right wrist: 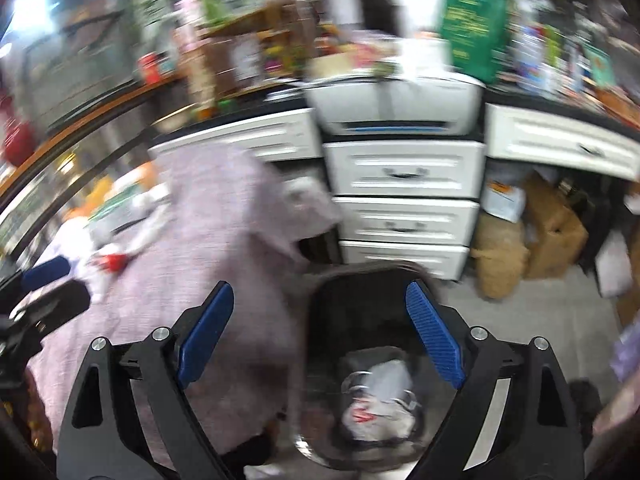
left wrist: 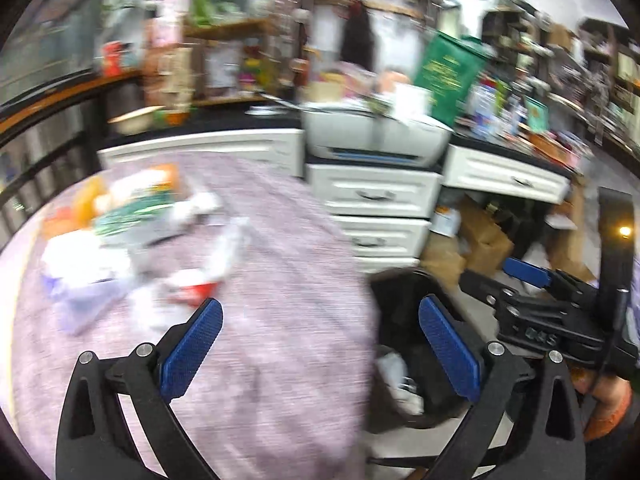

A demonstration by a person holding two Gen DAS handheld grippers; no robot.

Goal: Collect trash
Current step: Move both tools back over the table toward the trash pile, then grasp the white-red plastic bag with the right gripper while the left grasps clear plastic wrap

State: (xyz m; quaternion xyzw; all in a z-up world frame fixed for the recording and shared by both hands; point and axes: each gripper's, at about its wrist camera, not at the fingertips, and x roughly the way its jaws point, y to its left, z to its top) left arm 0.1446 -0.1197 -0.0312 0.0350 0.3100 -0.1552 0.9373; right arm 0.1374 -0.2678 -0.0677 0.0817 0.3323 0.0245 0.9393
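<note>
Both hand-held grippers empty, spread; trash [right wrist: 376,404] in bin [right wrist: 360,280]

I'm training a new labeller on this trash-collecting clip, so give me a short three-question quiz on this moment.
1. True or false: the left gripper is holding a piece of trash.
2. Where does the black bin stand? A) on the table B) on the floor beside the table C) on the counter
3. Fill in: the trash left on the table lies on a ____ cloth.

Key
1. False: its jaws are open, nothing between them. The right gripper is open and empty too.
2. B; crumpled wrappers already lie inside it.
3. Pink; the pile sits at the far left.
</note>
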